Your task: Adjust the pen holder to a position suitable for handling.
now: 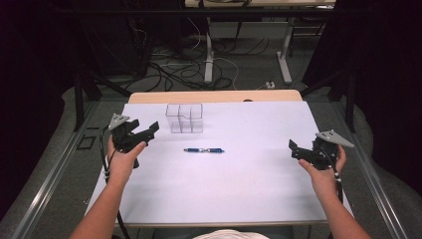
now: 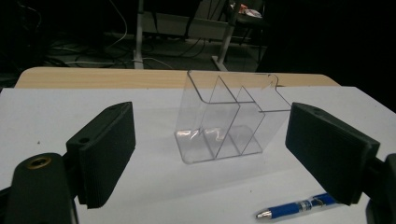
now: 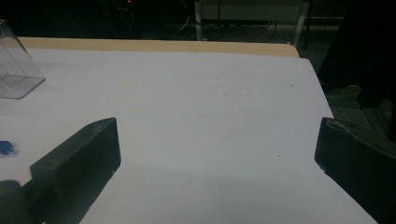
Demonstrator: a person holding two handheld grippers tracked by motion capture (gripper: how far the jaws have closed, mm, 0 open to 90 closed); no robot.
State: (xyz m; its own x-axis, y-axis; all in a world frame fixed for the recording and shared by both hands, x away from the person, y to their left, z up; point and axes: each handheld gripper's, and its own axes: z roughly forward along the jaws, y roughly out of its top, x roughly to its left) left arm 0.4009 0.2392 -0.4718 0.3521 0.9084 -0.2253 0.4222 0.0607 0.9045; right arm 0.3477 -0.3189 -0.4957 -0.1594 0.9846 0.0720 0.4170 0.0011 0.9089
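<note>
A clear plastic organizer (image 1: 184, 118) with several compartments stands upright on the white table top (image 1: 249, 169), toward the back left. In front of it a blue pen (image 1: 203, 150) lies flat, tip to the left. My left gripper (image 1: 149, 130) hovers at the left, held in a hand, jaws open and empty. From the left gripper view the organizer (image 2: 229, 119) stands ahead between the jaws, and the pen (image 2: 294, 209) lies low right. My right gripper (image 1: 294, 149) is held at the table's right side, open wide, nothing between its jaws.
A wooden strip (image 1: 214, 96) runs along the table's far edge. Beyond it are table legs (image 1: 209, 55) and cables on the floor (image 1: 169, 74). Metal rails (image 1: 54, 164) flank the table. The right gripper view has the organizer's corner (image 3: 16, 70) at far left.
</note>
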